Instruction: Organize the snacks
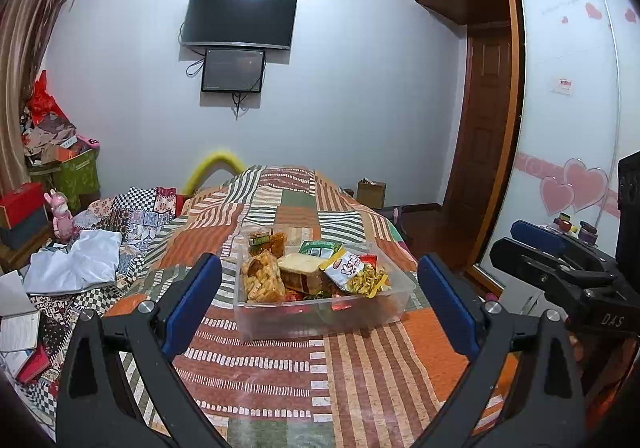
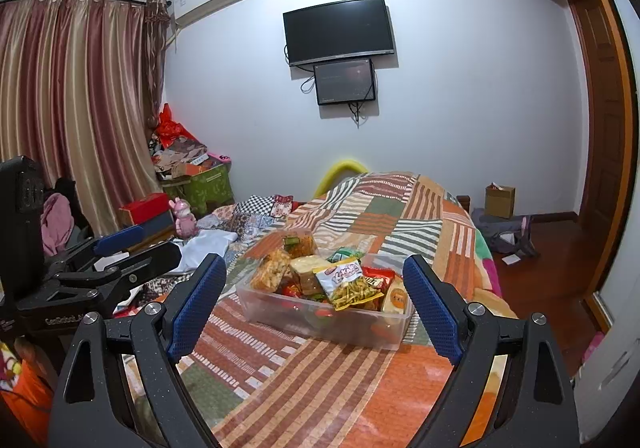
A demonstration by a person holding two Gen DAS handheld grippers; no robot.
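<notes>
A clear plastic bin (image 1: 320, 314) full of snack packets stands on the patchwork bedspread (image 1: 280, 360). It also shows in the right wrist view (image 2: 320, 318). On top lie a white packet of yellow sticks (image 1: 352, 274) (image 2: 346, 282), a bag of orange crackers (image 1: 262, 278) (image 2: 272, 270) and a wrapped sandwich (image 1: 300, 268) (image 2: 308, 268). My left gripper (image 1: 320, 296) is open and empty, short of the bin. My right gripper (image 2: 314, 300) is open and empty, also short of it. The right gripper shows at the right of the left wrist view (image 1: 560, 260); the left gripper shows at the left of the right wrist view (image 2: 120, 260).
A small clear box of snacks (image 1: 266, 240) sits just behind the bin. Loose clothes (image 1: 76, 260) and fabrics lie on the bed's left. Boxes (image 2: 200, 180) and a pink toy (image 2: 185, 222) stand by the curtain. A wardrobe (image 1: 568, 108) is to the right.
</notes>
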